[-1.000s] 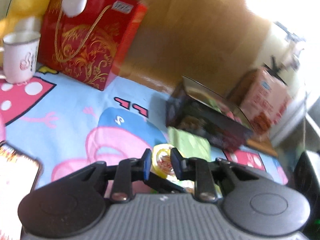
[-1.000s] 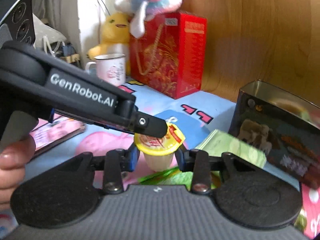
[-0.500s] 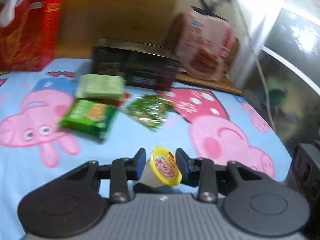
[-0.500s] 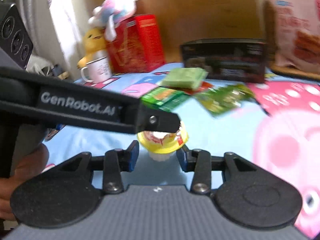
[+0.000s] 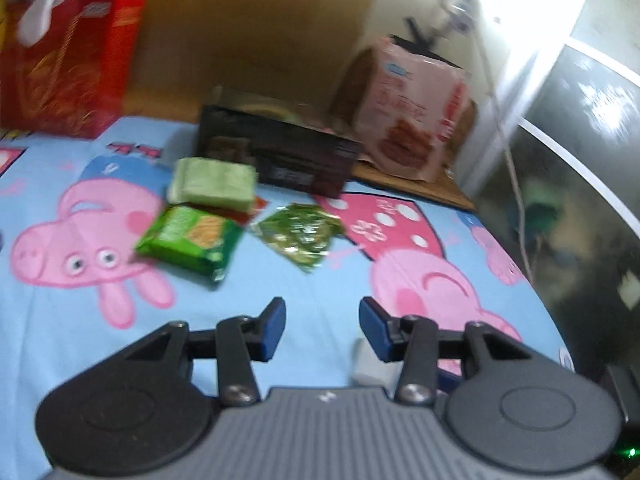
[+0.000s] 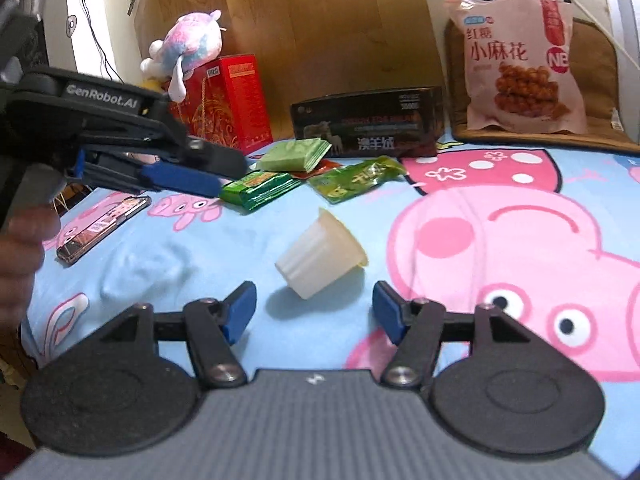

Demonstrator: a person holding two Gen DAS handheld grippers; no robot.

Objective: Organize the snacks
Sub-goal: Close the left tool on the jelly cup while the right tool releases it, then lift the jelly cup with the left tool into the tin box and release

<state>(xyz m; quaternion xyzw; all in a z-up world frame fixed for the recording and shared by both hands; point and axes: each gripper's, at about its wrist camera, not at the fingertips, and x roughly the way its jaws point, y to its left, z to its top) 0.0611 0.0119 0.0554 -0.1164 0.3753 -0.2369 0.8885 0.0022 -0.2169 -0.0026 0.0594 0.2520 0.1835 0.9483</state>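
A pale jelly cup [image 6: 322, 258] with a yellow lid lies tipped on its side on the blue cartoon cloth, just ahead of my open right gripper [image 6: 314, 312]. A sliver of the cup [image 5: 366, 368] shows under the right finger of my open, empty left gripper [image 5: 322, 330]. The left gripper also shows in the right wrist view, at the left [image 6: 188, 176]. Beyond lie a green biscuit pack [image 5: 192, 238], a pale green packet [image 5: 214, 180] and a shiny green sachet [image 5: 300, 232]. A dark box [image 6: 368, 124] stands behind them.
A red gift box [image 6: 228, 104] with plush toys [image 6: 188, 46] stands at the back left. A pink snack bag [image 6: 520, 64] leans at the back right on a brown mat. A phone [image 6: 104, 226] lies at the left. The table edge [image 5: 560, 344] curves at the right.
Both grippers held the jelly cup between them, carried it toward the near side away from the other snacks, then opened. The cup now lies on its side on the cloth.
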